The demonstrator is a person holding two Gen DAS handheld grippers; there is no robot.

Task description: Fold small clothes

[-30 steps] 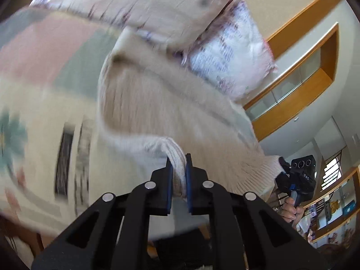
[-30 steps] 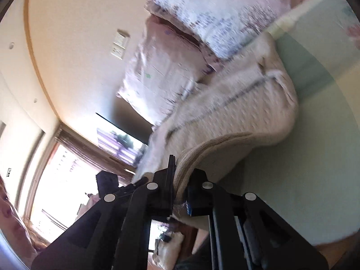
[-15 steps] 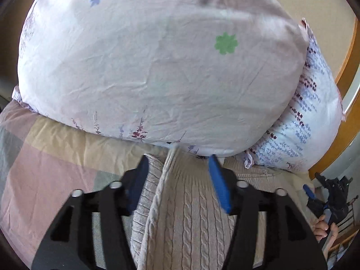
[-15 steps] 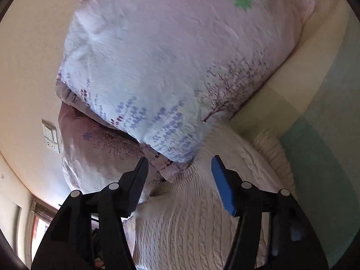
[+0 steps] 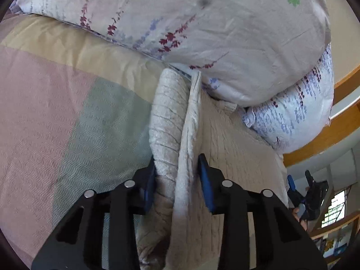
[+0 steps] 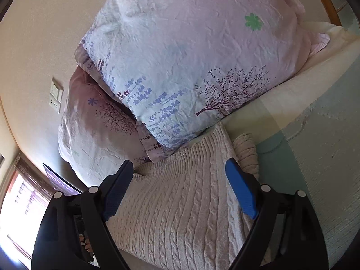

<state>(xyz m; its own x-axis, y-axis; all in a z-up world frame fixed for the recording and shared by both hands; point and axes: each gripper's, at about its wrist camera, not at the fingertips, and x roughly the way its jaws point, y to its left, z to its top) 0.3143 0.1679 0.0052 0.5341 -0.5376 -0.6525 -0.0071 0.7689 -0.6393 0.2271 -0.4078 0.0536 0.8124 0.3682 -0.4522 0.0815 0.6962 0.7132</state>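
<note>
A cream cable-knit sweater (image 6: 180, 207) lies folded on the bed, its far edge against the pillows. In the left wrist view its rolled sleeve (image 5: 167, 117) and folded edge run between the jaws of my left gripper (image 5: 177, 175), which stand partly open around the cloth and do not pinch it. My right gripper (image 6: 177, 186) is wide open just above the sweater's flat top and holds nothing. The other gripper shows small at the right edge of the left wrist view (image 5: 312, 193).
Two flowered pillows (image 6: 191, 63) (image 6: 99, 130) are stacked at the head of the bed, touching the sweater. The bed cover (image 5: 67, 117) has pink, green and tan blocks. A wall switch (image 6: 55, 99), a window (image 6: 20, 204) and wooden trim (image 5: 326, 132) lie beyond.
One second ago both grippers were shut on the sweater's edge and carried it. They laid it down by the pillows and opened. Since then the left gripper has narrowed around the sleeve fold.
</note>
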